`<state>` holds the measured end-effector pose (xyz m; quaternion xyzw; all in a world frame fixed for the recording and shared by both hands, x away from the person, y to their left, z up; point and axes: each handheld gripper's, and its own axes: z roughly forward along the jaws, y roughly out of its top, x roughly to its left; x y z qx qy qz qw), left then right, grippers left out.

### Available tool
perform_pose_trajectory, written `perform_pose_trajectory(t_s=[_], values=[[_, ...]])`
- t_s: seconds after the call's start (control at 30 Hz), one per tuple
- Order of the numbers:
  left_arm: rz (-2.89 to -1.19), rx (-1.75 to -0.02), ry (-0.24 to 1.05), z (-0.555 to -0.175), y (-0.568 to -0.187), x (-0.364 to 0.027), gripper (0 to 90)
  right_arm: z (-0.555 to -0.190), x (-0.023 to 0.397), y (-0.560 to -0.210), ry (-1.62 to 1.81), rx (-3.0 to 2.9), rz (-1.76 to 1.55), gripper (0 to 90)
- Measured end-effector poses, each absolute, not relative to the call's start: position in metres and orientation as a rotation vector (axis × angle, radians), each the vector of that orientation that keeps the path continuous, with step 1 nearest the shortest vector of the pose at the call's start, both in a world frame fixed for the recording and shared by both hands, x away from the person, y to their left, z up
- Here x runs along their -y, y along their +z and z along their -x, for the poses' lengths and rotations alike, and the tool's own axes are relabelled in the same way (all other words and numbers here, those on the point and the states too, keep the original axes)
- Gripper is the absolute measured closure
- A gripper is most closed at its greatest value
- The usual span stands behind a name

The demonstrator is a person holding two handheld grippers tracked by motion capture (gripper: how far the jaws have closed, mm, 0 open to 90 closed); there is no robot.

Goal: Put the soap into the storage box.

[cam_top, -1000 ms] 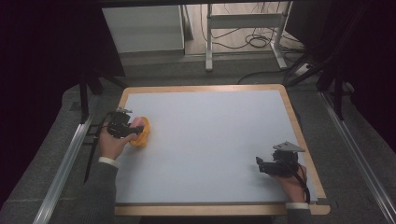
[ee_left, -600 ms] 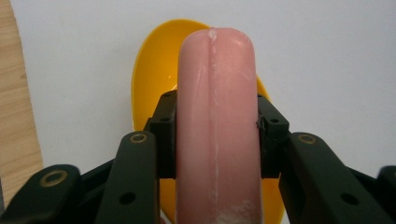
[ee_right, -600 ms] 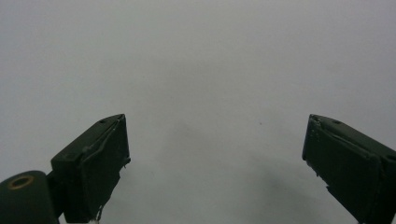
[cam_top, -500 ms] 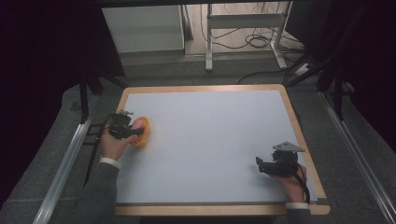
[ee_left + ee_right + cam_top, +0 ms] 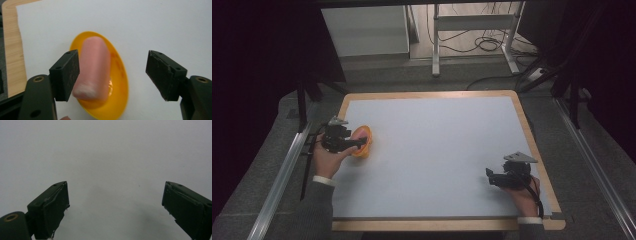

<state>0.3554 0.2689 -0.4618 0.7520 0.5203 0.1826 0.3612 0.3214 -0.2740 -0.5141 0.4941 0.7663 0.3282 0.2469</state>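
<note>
The left gripper (image 5: 112, 75) has just been opening, jaws now wide, and the pink sausage (image 5: 92, 67) lies free between them in the yellow dish (image 5: 120, 82) near the table's (image 5: 437, 150) left edge. The right gripper (image 5: 115, 207) rests at the near right corner, jaws wide apart and empty.

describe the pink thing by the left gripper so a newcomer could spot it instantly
Start at the white table and go to its left edge, where the left hand-held gripper stands open. There a pink sausage lies in a small yellow dish, the only coloured items on the surface.
</note>
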Motion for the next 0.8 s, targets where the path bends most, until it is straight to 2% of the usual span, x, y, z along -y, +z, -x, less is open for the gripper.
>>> perform_pose_trajectory(t_s=[0.43, 0.8], values=[[-1.947, -1.185, 0.392, -0.318, -0.477, -0.245, 27.0, -0.32, 0.273, -0.512, 0.901, -2.082, -1.336, 6.9], [-1.946, -1.152, 0.282, -0.301, -0.511, -0.229, 27.7, -0.32, 0.27, -0.512, 0.907, -2.086, -1.323, 6.9]])
